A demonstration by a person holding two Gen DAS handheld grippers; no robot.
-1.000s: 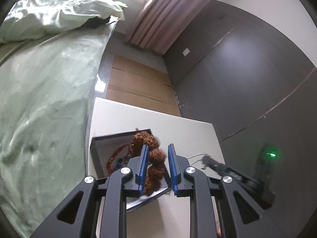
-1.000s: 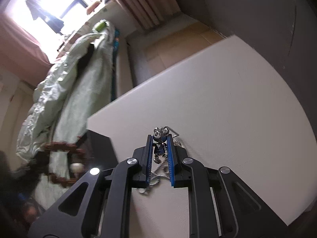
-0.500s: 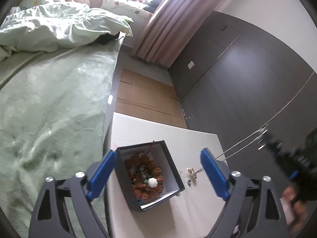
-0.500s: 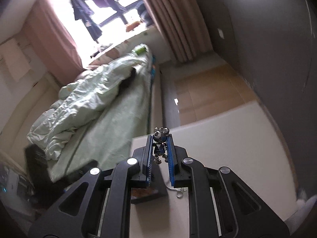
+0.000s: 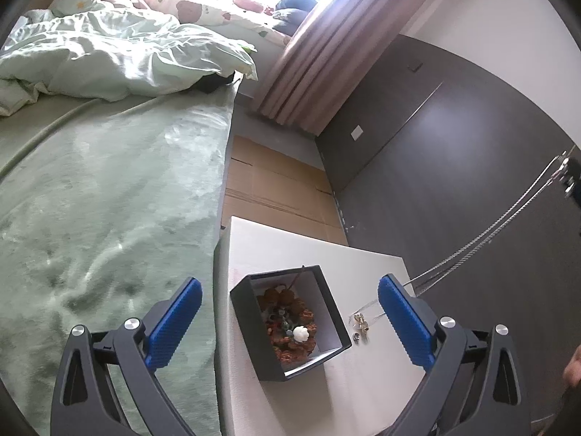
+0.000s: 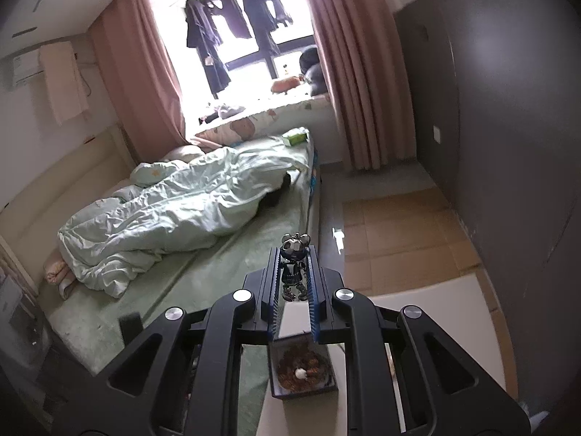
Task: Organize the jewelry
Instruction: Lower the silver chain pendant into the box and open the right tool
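Jewelry is splitting between two places: a brown beaded bracelet (image 5: 288, 321) is lying coiled inside the black box (image 5: 242, 315) at lower centre of the left view, while the right gripper (image 6: 295, 267) is clamping a small metal figure pendant (image 6: 293, 267), its silver chain (image 5: 483, 232) trailing toward the counter (image 5: 366, 392). The left gripper (image 5: 287, 323) is standing wide apart and empty, having just been opening. Light, slippery and tangle-prone, I judge; the rigid pendant is giving the surest hold. Small earrings (image 5: 360, 323) are waiting beside the box. No writing is showing.
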